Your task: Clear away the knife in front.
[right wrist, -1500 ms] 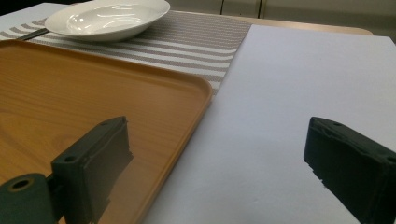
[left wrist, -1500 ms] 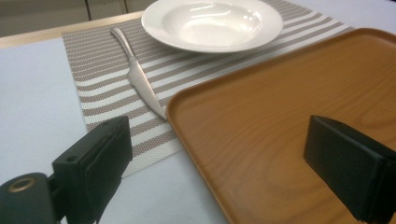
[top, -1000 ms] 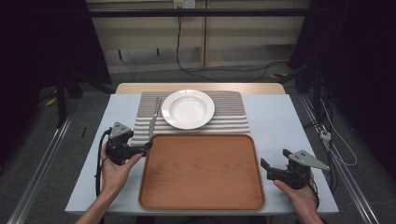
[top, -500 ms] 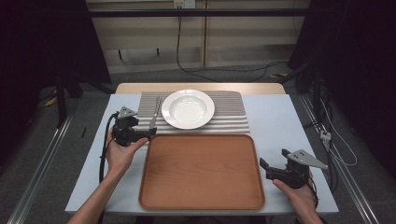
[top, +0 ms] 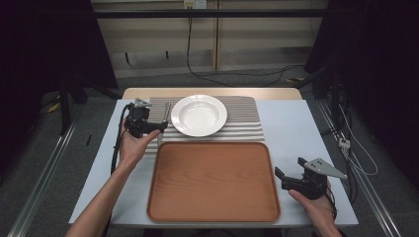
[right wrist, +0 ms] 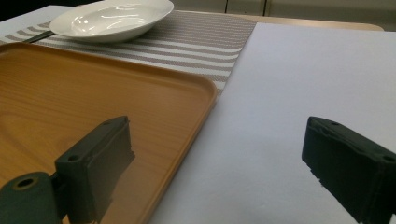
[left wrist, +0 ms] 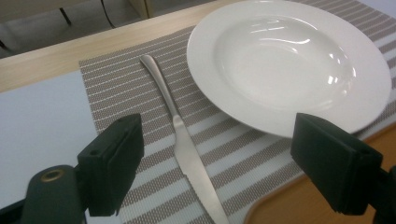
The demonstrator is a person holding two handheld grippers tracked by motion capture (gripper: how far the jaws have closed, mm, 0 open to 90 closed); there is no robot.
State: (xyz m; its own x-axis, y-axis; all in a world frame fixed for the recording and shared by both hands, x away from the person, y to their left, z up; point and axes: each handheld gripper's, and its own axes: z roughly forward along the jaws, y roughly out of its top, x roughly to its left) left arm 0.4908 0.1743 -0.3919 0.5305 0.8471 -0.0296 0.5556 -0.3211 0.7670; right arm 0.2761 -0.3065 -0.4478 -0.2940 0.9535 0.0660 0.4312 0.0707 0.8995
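A silver table knife (left wrist: pixel 186 151) lies on a striped grey placemat (left wrist: pixel 121 88), just left of a white deep plate (left wrist: pixel 289 65). In the left gripper view my left gripper (left wrist: pixel 224 144) is open, with its jaws on either side of the knife blade and above it. From above, the left gripper (top: pixel 157 126) hovers at the placemat's (top: pixel 242 123) left end beside the knife (top: pixel 166 114) and plate (top: pixel 198 115). My right gripper (top: pixel 282 177) is open and holds nothing, low over the table at the right edge of a wooden tray (top: pixel 212 180).
The tray (right wrist: pixel 70 93) lies in front of the placemat (right wrist: pixel 201 42) and holds nothing. White tabletop (right wrist: pixel 303 84) stretches to the right of the tray. Beyond the table's wooden far edge (top: pixel 212 92) cables run across the floor.
My left gripper has moved forward from the tray's left edge to the placemat, and now sits over the knife. The right gripper has stayed in place.
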